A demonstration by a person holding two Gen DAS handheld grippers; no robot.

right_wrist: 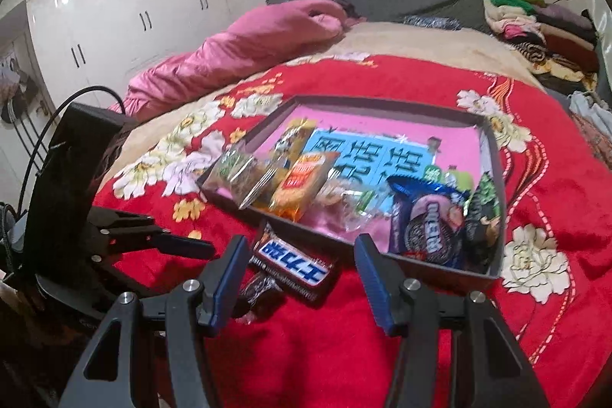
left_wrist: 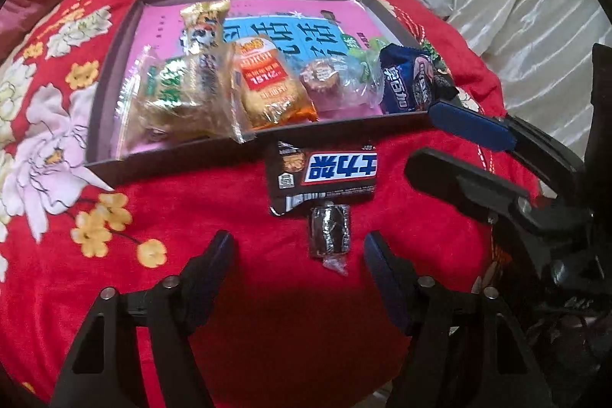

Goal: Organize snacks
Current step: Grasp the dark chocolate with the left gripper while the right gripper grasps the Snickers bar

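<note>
Hovering over the red blanket (left_wrist: 237, 201), we hold both the left gripper (left_wrist: 298, 255) and right gripper (right_wrist: 300, 264) open and empty; the dark candy (left_wrist: 329, 230) and chocolate bar (left_wrist: 325, 176) lie just outside the tray's (left_wrist: 344, 125) near edge.

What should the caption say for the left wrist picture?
Open left gripper hovers around a small dark candy beside a chocolate bar, near the snack tray.
</note>
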